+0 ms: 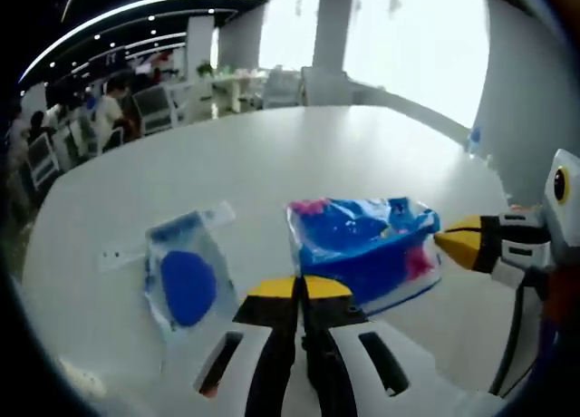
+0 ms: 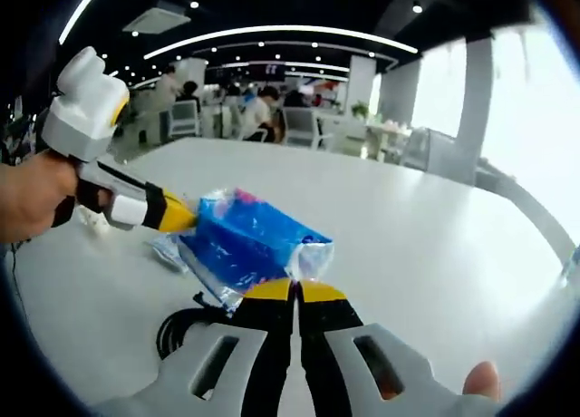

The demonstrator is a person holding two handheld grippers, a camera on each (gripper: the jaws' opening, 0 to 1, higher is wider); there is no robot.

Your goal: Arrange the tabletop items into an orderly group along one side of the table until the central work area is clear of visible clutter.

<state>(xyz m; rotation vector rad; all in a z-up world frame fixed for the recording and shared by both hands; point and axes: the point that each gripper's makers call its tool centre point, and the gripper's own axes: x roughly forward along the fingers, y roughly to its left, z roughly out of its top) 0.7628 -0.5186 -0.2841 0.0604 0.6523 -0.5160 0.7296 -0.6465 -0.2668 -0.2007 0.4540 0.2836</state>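
Observation:
A blue plastic tissue packet [image 1: 367, 245] [image 2: 243, 240] with pink marks sits mid-table between my two grippers. My left gripper [image 1: 300, 287] is shut, its yellow tips pinching the packet's near left corner. In the right gripper view it comes in from the left [image 2: 178, 218], held by a hand [image 2: 27, 199]. My right gripper [image 2: 294, 292] is shut on the packet's clear end flap, and in the left gripper view it reaches in from the right [image 1: 458, 240]. A small clear sachet [image 1: 186, 281] [image 2: 168, 251] with a blue disc lies flat beside the packet.
The white table [image 1: 272, 154] [image 2: 426, 245] spreads wide and bare beyond the packet. A black cable [image 2: 178, 326] coils near my right gripper. A thin white strip [image 1: 122, 251] lies by the sachet. People sit at desks with chairs [image 1: 154, 109] far behind.

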